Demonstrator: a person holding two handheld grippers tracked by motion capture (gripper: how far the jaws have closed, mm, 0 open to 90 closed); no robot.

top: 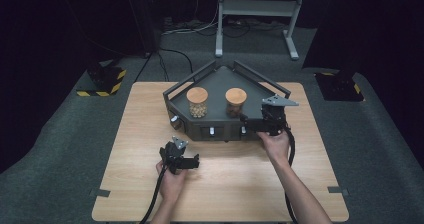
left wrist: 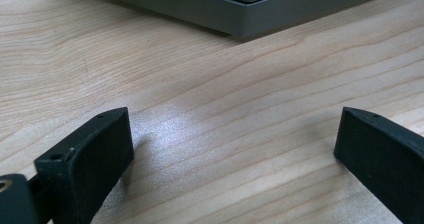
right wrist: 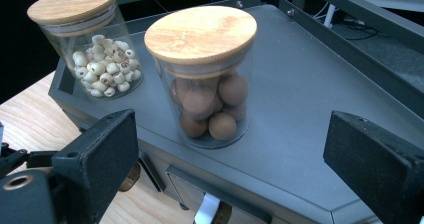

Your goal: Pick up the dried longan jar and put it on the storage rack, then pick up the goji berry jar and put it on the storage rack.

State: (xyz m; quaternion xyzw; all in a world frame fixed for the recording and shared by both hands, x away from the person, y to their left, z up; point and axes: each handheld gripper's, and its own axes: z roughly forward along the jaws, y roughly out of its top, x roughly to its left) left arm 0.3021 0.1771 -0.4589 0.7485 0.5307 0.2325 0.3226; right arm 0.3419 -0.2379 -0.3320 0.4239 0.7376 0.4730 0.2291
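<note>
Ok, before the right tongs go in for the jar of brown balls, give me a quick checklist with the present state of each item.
1. Right tongs open wide enough for the jar: ok, jaws stand apart on both sides of it, nothing between them.
2. Jar of brown balls upright, wooden lid seated: ok.
3. Gap to the jar of pale seeds: ok, the two stand apart on the grey tray.
4. Pads touching the glass: not ok, the jar is farther off.
5. Left tongs out of the way: ok, open over bare table.
6. Lid tightness: cannot tell.
</note>
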